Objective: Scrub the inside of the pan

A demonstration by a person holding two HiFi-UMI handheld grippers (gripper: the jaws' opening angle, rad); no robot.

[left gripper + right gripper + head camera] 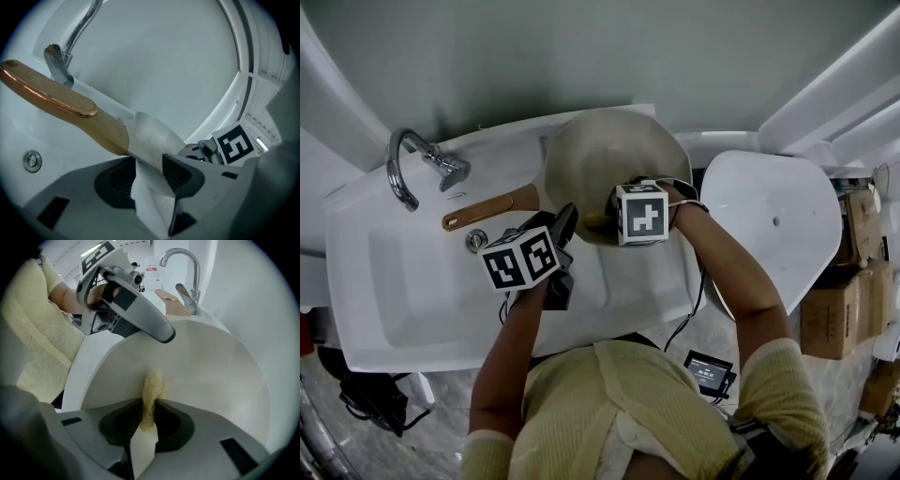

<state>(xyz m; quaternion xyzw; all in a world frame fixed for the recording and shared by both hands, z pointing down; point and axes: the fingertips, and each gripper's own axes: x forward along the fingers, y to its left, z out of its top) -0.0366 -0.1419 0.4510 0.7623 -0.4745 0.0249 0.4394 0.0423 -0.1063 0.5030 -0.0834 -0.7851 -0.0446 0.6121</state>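
Observation:
A cream pan (614, 155) with a wooden handle (487, 208) lies tilted at the back of the white sink (412, 300). My left gripper (149, 176) is shut on the pan's rim (152, 136), right beside where the wooden handle (61, 101) joins it. My right gripper (149, 416) points steeply down into the pan and is shut on a yellowish scrub pad (153, 392). The pad's tip rests against the pan's inner surface (206, 371). In the head view the right gripper's marker cube (640, 214) hides its jaws and the pad.
A chrome faucet (412, 164) stands at the sink's back left, with a round drain button (475, 240) near the handle. A white oval lid or seat (769, 225) lies to the right, with cardboard boxes (839, 319) beyond it. A grey wall rises just behind the sink.

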